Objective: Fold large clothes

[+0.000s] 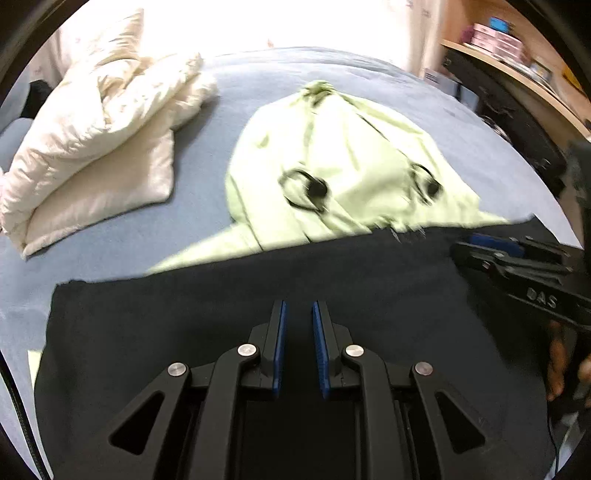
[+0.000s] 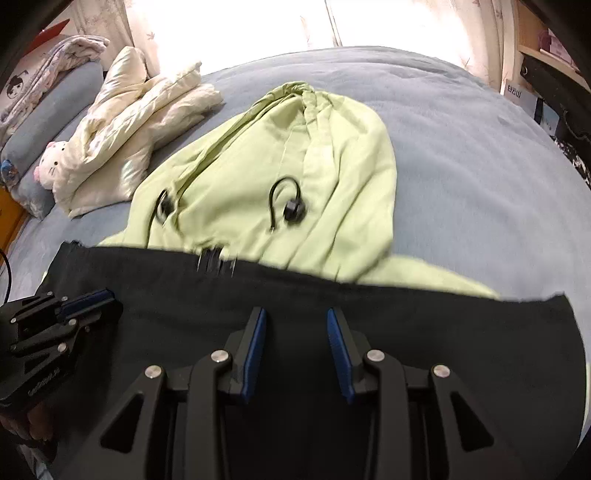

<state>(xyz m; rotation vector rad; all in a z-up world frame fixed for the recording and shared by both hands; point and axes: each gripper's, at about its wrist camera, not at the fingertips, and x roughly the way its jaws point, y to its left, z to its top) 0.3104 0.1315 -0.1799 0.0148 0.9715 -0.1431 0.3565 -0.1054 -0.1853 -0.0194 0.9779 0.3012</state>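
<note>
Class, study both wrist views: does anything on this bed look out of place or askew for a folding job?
Yes. The black garment lies spread over the lower part of the green hooded jacket, which is rumpled and skewed. Both tongs, left and right, are open above the black cloth.

A home bedroom: a blue-sheeted bed, cream duvet, plush toy, curtains, and wooden shelves.

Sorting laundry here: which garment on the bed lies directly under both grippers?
The black garment; the light green hooded one and the cream padded one lie farther back.
</note>
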